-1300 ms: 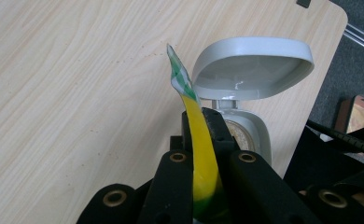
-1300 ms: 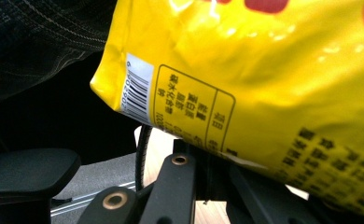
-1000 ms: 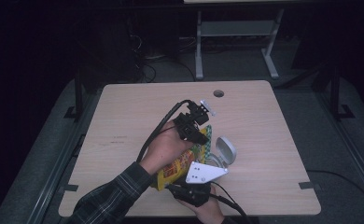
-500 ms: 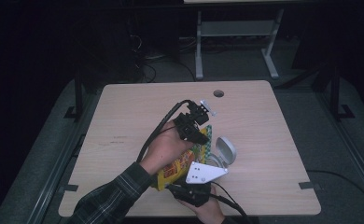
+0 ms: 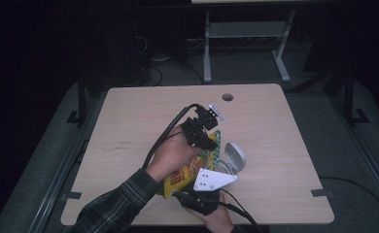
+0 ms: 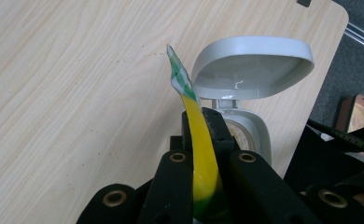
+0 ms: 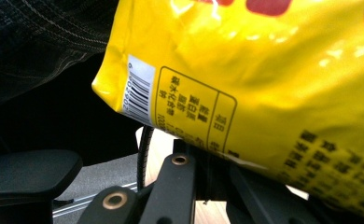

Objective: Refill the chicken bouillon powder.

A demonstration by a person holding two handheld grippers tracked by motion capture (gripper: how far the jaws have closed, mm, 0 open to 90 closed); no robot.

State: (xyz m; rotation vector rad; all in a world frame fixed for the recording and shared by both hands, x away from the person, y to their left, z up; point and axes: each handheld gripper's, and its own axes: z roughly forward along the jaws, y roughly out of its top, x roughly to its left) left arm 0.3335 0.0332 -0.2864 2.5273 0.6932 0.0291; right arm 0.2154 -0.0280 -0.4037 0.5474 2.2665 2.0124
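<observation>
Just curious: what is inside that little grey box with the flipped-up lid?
The grey box stands open, lid raised. Inside, a pale round face with a tan rim shows. The yellow bag and the left gripper's fingers cover the rest.

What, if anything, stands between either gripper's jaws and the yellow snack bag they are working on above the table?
Nothing visible does. The left gripper is shut on the yellow snack bag at its green-checked end, and the right gripper is shut on the bag's other edge. The open grey container sits beyond the bag.
</observation>
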